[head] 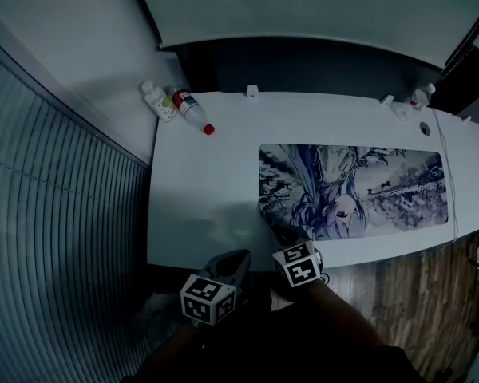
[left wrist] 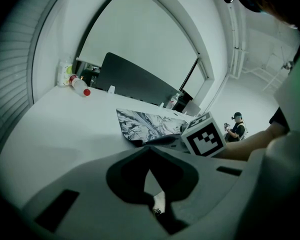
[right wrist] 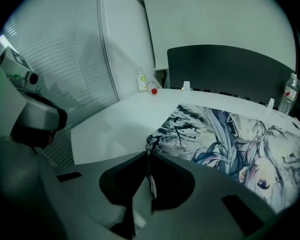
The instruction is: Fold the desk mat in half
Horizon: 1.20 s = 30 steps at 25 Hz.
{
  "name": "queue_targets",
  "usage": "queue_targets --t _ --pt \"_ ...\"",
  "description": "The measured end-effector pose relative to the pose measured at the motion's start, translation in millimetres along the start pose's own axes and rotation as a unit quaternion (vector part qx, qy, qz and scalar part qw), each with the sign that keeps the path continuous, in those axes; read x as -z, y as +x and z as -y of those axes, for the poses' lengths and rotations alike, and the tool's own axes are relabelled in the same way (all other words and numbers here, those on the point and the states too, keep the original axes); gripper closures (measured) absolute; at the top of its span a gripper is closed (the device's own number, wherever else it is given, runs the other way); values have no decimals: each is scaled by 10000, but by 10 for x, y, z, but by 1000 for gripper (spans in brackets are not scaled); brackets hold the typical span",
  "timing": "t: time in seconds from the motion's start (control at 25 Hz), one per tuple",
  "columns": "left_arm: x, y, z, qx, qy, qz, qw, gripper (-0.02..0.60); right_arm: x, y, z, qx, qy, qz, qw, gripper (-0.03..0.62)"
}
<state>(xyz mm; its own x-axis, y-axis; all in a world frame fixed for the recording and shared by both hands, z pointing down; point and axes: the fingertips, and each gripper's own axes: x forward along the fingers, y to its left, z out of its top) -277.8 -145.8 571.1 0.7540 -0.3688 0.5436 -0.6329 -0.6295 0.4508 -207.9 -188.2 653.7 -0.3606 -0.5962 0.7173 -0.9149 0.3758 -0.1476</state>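
The desk mat (head: 359,186), printed with a grey-blue drawing, lies flat on the right half of the white desk (head: 199,190). My right gripper (head: 284,234) is at the mat's near left corner. In the right gripper view its jaws (right wrist: 149,153) are shut on that corner, and the mat (right wrist: 230,129) there is puckered and slightly raised. My left gripper (head: 238,259) hovers over the desk's front edge, just left of the right one, clear of the mat. In the left gripper view its tips (left wrist: 149,148) meet with nothing between them, and the mat (left wrist: 150,121) lies ahead.
Two bottles (head: 160,100) (head: 193,112) lie at the desk's far left corner, and another bottle (head: 421,96) stands at the far right. A thin cable (head: 447,166) runs along the mat's right end. A slatted wall (head: 56,214) is at left. A person (left wrist: 235,126) stands far off.
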Motion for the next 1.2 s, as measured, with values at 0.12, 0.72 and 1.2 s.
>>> queue_targets --t 0.12,0.72,1.2 --pt "20 -2 43 32 28 -17 10000 575 -50 -71 89 127 88 130 9998 554" --pt "4 48 290 234 279 -83 9993 575 75 -411 594 726 870 355 9929 554" --pt "11 211 524 539 584 -290 9964 575 326 -601 880 1069 1312 336 9850 554"
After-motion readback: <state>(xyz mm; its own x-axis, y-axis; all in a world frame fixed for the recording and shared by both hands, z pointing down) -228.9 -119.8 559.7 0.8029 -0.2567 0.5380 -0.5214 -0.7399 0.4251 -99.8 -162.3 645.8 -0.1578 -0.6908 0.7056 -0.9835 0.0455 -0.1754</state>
